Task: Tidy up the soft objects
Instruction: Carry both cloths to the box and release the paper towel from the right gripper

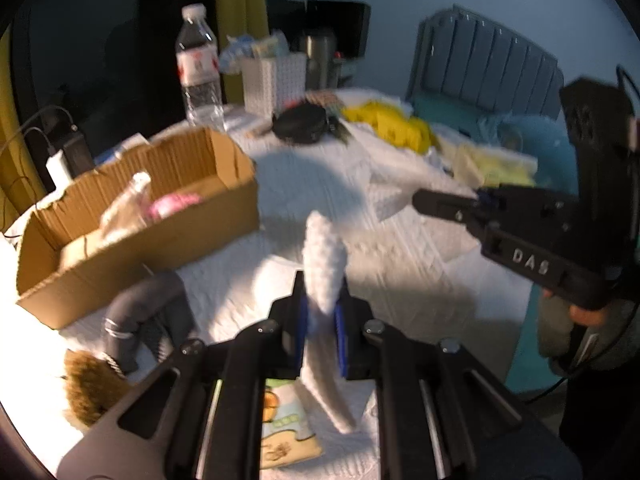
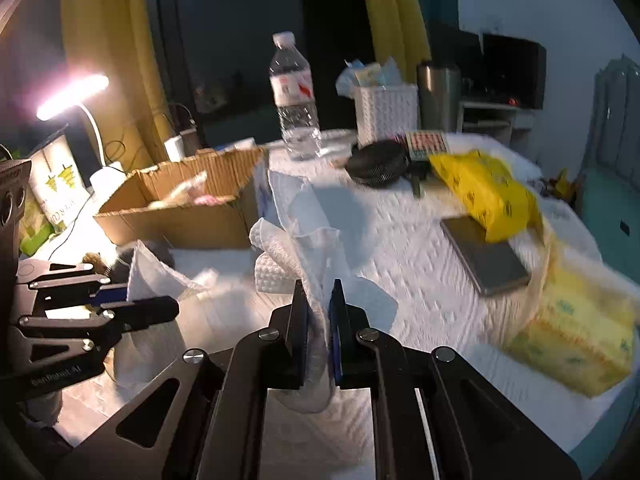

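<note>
My left gripper is shut on a white textured cloth that sticks up between its blue pads, above the white-covered table. My right gripper is shut on a crumpled white paper towel held over the table. The right gripper also shows at the right of the left wrist view, and the left gripper at the left of the right wrist view. An open cardboard box with a pink soft item and a clear wrapper inside stands to the left.
A water bottle, white woven basket, black round case, yellow bag, grey notebook and tissue pack sit on the table. A grey sock, brown brush and a card lie near the left gripper.
</note>
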Available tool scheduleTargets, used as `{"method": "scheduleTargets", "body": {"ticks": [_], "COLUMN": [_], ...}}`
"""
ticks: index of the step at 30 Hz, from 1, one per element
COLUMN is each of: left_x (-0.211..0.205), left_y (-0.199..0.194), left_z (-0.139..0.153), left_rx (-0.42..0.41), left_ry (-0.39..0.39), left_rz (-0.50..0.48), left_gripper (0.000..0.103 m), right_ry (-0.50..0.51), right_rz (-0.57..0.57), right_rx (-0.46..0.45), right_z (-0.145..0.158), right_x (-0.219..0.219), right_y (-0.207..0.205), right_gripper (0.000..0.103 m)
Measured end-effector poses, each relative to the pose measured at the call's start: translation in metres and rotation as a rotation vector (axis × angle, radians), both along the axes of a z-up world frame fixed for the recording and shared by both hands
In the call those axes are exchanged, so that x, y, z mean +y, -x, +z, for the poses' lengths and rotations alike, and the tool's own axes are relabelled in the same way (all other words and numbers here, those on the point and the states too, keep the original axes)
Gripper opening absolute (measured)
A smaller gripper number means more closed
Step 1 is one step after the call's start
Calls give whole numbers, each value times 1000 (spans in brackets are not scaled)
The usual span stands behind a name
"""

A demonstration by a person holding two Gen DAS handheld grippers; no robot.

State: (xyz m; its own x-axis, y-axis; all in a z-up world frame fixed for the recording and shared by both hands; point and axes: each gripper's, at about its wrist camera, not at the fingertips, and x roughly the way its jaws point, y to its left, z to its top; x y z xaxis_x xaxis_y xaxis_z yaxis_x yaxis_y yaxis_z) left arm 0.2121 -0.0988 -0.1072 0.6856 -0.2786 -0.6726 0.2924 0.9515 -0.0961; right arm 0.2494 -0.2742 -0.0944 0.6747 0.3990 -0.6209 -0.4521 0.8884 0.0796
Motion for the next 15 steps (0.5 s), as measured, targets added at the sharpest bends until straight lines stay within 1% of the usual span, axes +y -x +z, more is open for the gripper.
{"method": "scheduleTargets", "body": {"ticks": [5,15], "left_x": [25,89], "left_y": [6,16], "left_z": [24,51], "left_rx": [-65,-161], "left_ry": [32,105], "left_rz": [51,164], "left_gripper": [12,12], "right_ry": [-3,1], "right_rz": [25,93], "right_rx": [-34,-83], "right_z": [18,45], "right_x": [13,55], "right_y": [-2,-13], "right_gripper": [10,10]}}
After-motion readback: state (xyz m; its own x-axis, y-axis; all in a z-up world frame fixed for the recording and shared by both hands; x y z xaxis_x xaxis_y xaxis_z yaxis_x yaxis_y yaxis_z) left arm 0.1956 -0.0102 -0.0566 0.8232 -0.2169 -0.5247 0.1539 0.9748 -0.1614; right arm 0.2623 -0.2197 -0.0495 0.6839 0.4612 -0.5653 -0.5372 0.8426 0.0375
